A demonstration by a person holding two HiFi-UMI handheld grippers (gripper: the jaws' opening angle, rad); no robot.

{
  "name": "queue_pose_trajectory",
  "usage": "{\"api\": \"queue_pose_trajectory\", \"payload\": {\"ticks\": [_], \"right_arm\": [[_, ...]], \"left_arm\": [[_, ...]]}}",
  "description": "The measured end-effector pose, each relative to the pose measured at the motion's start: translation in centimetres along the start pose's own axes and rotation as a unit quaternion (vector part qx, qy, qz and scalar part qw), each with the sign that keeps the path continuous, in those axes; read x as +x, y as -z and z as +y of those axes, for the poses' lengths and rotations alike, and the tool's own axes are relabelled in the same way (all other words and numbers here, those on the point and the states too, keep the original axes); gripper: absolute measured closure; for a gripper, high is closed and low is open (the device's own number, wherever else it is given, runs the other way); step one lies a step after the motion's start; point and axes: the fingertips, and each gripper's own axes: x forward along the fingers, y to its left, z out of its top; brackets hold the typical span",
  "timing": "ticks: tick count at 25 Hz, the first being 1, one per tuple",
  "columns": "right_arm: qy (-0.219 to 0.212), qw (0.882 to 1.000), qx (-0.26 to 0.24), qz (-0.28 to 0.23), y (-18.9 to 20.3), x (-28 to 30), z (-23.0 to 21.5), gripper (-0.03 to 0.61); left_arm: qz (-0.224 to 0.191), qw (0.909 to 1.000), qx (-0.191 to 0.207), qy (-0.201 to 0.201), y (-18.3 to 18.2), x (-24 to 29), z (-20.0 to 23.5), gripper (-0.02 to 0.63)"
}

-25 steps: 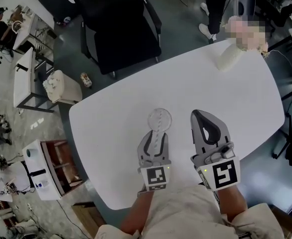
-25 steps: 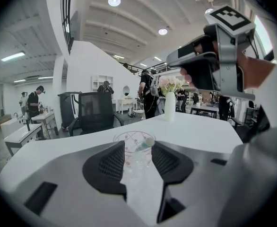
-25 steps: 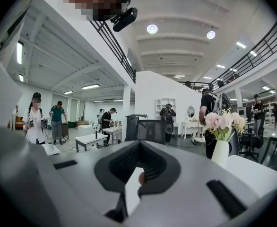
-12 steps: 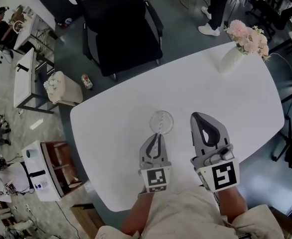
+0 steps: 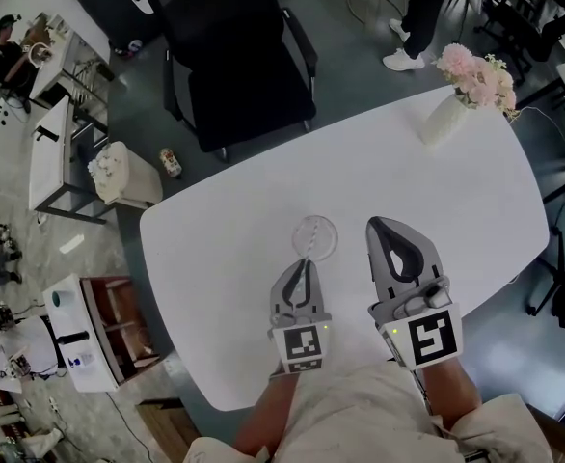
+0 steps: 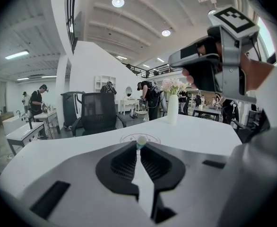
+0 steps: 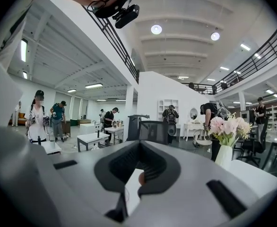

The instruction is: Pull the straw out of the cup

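Both left gripper [image 5: 307,261] fingers are just closing on the straw [image 6: 141,140] in the cup [image 5: 325,231]; the right gripper [image 5: 380,224] is hovering alongside, fingers closed, empty.

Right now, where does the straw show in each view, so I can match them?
Head view: the straw runs from the cup to the left tongs, whose jaws have just been closing on it.
Left gripper view: its tip sits at centre, between the tongs' tips.
Right gripper view: not in it.
Shared landmark: the flower vase, in all three.
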Motion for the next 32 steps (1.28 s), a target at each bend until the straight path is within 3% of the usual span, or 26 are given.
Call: {"api": "queue_pose_trajectory", "payload": {"ticks": [10, 19, 24, 32], "right_arm": [[-0.013, 1.0, -0.015, -0.014, -1.8, -0.6, 1.6, 0.578], [-0.035, 0.998, -0.023, -0.037, -3.9, -1.3, 4.2, 0.578], [-0.05, 0.997, -0.025, -0.044, -4.8, -1.5, 5.6, 0.578], [-0.071, 0.994, -0.03, -0.073, -7.0, -1.2, 8.0, 0.578]], "left_arm": [[-0.03, 0.9995, 0.002, -0.01, -2.5, -2.5, 0.7, 0.591], [-0.072, 0.9962, 0.012, -0.046, -5.9, -7.0, 2.7, 0.589], [-0.097, 0.992, 0.03, -0.075, -8.3, -9.6, 4.2, 0.591], [-0.154, 0.979, 0.027, -0.131, -12.5, -14.1, 8.1, 0.59]]}}
